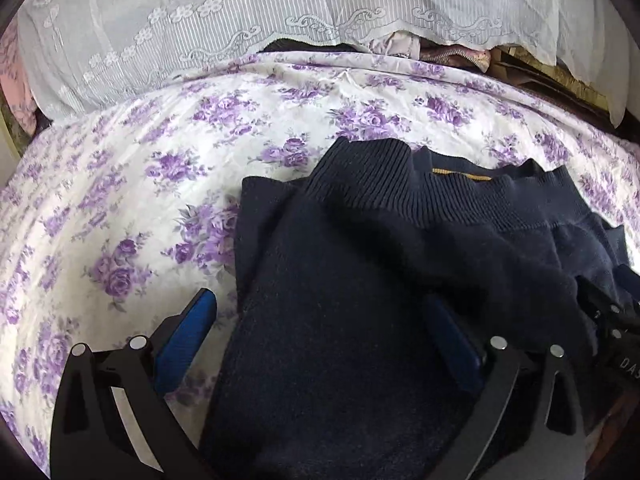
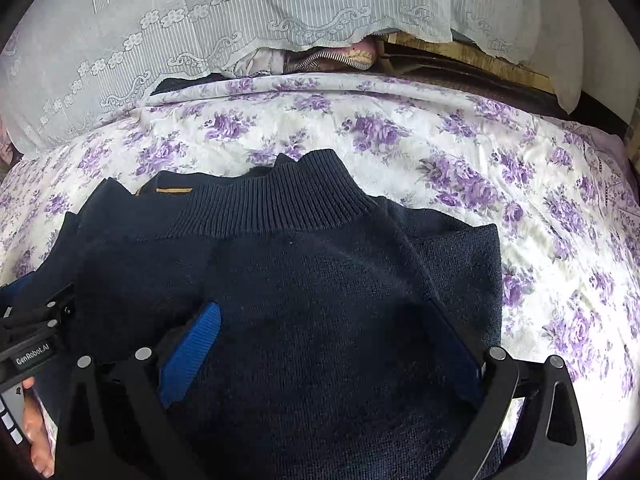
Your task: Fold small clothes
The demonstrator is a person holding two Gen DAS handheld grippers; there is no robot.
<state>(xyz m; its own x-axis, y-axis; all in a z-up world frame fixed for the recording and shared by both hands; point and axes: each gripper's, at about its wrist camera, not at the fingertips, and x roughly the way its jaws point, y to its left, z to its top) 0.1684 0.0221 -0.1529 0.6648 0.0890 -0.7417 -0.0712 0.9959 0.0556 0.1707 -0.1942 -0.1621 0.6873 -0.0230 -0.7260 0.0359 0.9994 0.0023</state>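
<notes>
**Both grippers spread over the sweater**

The navy sweater lies on the floral bedsheet. The left gripper and right gripper point forward side by side over it, jaws wide apart, grasping nothing.

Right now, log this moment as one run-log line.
item: navy sweater on floral bedsheet | left gripper: open, over sweater's left edge | right gripper: open, over its body | fold: partial

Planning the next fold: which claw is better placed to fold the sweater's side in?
Probably the left claw: it straddles the navy sweater at its left edge. The right claw sits open over the middle.
</notes>
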